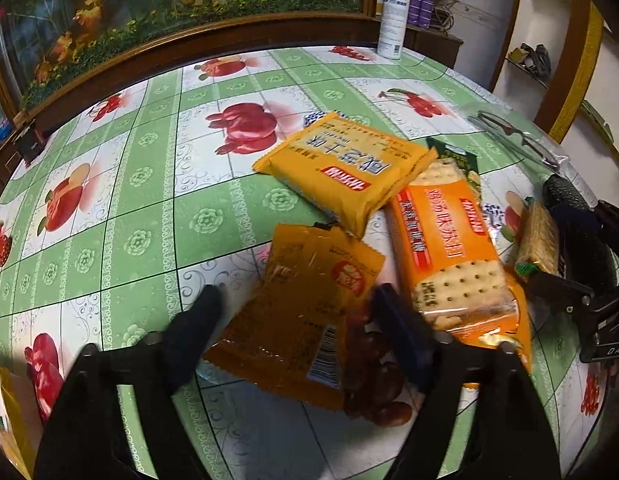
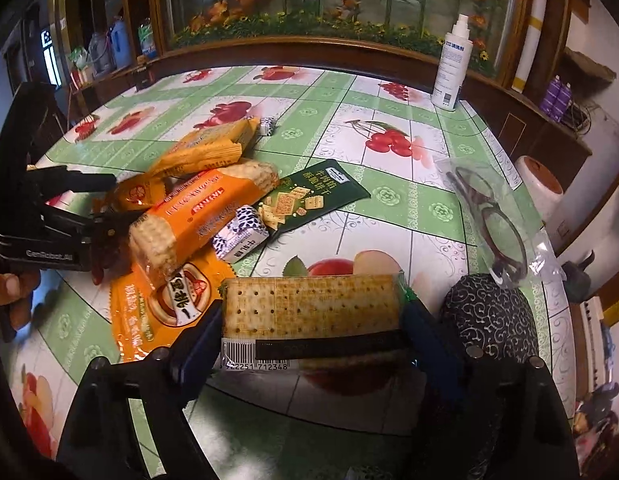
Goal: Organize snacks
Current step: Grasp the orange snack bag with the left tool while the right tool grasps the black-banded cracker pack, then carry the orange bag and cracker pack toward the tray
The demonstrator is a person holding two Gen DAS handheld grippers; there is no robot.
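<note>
Because the snacks lie in a loose heap near the middle of the table [image 1: 157, 184], each hand-held gripper has come in from its own side to take one pack apart from the rest. The left hand-held gripper [image 1: 297, 312] straddles the dark orange pouch [image 1: 309, 304] at the near edge of the heap; one finger [image 1: 401, 332] lies against the pouch, the other finger looks just clear of it, so the pads do not seem to press yet. Beyond it the yellow biscuit bag [image 1: 345, 168] overlaps the long orange cracker pack [image 1: 453, 256], which rests on a green packet [image 2: 309, 196], so those probably wait for a later turn. Further right, the right hand-held gripper [image 2: 313, 320] spans the clear-wrapped cracker pack [image 2: 313, 304] end to end, pads touching both ends, gripping it endwise. A bag with glasses [image 2: 493, 224] and a spray bottle [image 2: 451, 68] stand aside, likely not snacks.
</note>
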